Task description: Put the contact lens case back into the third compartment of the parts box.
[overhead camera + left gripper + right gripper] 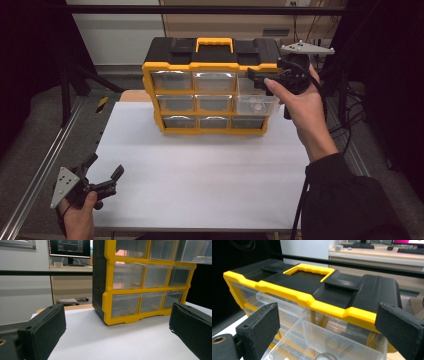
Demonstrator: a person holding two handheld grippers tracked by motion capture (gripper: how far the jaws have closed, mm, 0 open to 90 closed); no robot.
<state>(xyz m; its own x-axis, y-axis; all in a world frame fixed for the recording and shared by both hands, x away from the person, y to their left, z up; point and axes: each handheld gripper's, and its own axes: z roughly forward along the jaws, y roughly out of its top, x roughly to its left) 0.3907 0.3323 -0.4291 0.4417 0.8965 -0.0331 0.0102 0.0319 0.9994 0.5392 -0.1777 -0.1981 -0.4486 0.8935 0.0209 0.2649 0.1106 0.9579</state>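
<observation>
Nearest me, my left gripper (102,181) rests open at the table's (200,175) front corner. My right gripper (260,78) hangs open, empty, above the pulled-out drawer (257,104) on the organizer's (210,85) right side.

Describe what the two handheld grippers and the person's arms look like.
Both are black. The left gripper carries a grey three-cornered plate with small holes; the right gripper has the same kind of plate on top. Each has two blocky black jaws faced with dark pads. A black cable hangs below the right one. The right arm wears a black sleeve.
</observation>
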